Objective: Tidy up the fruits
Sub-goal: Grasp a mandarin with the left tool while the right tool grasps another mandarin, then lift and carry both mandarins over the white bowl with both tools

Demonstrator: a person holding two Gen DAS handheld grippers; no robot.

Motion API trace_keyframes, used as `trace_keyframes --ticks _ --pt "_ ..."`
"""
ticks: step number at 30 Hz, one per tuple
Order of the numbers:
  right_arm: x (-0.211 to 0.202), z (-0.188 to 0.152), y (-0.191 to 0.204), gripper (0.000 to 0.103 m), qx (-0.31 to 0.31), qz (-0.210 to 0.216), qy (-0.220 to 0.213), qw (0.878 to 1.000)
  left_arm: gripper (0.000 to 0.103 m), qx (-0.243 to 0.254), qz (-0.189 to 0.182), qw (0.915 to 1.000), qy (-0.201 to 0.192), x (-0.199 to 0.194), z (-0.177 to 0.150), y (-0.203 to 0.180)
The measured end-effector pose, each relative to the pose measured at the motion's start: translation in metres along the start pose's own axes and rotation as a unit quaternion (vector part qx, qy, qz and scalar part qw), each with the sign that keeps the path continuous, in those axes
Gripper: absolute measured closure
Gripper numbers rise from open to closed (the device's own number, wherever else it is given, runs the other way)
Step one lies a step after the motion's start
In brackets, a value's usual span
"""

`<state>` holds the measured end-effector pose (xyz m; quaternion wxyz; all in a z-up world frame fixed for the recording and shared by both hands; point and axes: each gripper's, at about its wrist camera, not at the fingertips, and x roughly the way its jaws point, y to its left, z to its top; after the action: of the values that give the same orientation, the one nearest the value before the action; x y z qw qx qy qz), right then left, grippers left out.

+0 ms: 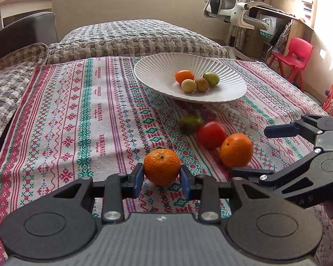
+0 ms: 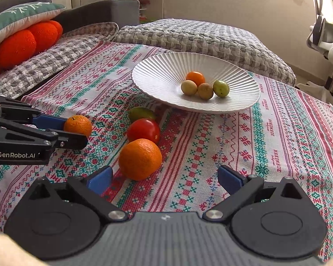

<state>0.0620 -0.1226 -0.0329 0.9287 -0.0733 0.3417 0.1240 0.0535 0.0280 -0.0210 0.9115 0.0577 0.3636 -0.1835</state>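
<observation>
In the ribbed white bowl [image 2: 157, 71] lie four small fruits [image 2: 205, 85].

- Left gripper [image 1: 161, 178]: matte black linkage arms, blue pads [image 1: 138, 177], round silver screws, ribbed grey base.
- Its side bears white "GenRobot.AI" lettering.
- Right gripper [image 2: 165, 179]: same black arms, blue pads [image 2: 100, 180], silver pivot screws, circular embossed discs.

Left gripper [image 1: 161, 178] clamped, right gripper [image 2: 165, 178] agape.
</observation>
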Motion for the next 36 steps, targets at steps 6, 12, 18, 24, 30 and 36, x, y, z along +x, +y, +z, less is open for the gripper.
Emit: trace_keyframes --ticks 6,12,18,24,30,36 --pt "0.005 0.005 0.011 0.012 -0.012 0.004 0.002 1.000 0.076 -0.004 0.002 1.0000 0.000 -0.005 -0.002 0.004" --pt "0.008 0.009 0.016 0.025 -0.015 0.004 0.002 1.000 0.076 -0.004 0.002 1.0000 -0.001 -0.006 -0.002 0.004" --pt "0.009 0.011 0.018 0.037 -0.017 0.007 0.006 1.000 0.076 -0.002 0.002 1.0000 0.002 -0.004 -0.001 0.003" --pt "0.009 0.012 0.019 0.046 -0.019 0.011 0.009 1.000 0.076 -0.002 0.002 1.0000 0.002 -0.003 -0.001 0.002" --pt "0.008 0.014 0.018 0.052 -0.017 0.017 0.008 1.000 0.076 -0.002 0.002 1.0000 0.002 -0.003 -0.001 0.002" --pt "0.008 0.015 0.018 0.061 -0.018 0.020 0.009 1.000 0.076 -0.002 0.002 1.0000 0.002 -0.003 0.000 0.002"
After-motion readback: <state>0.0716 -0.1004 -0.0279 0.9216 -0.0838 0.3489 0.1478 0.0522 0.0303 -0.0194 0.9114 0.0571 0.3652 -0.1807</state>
